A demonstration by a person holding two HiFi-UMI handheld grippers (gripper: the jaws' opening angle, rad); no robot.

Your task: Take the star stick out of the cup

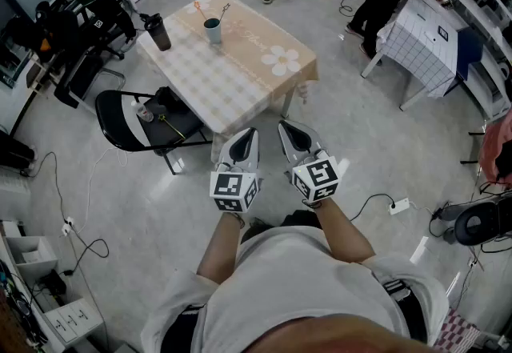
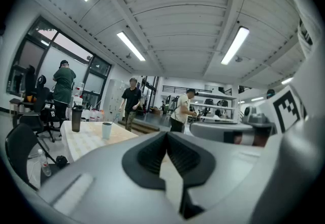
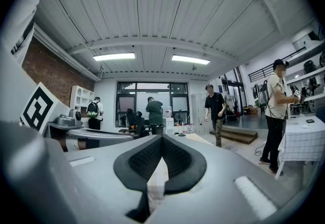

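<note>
Star stick (image 1: pixel 223 14) sits in the cup (image 1: pixel 213 30) on the surface (image 1: pixel 240 75), well ahead — left tool (image 1: pixel 248 135) and right tool (image 1: pixel 288 131) both pressed together, empty, approach not yet begun.

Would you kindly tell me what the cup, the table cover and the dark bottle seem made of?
The greyish cup looks like matte ceramic or plastic, opaque without glare; too small to settle. The beige checked table cover looks like cloth or vinyl: its edges drape down. The dark lidded bottle seems plastic or metal, smooth, evenly dark.
</note>
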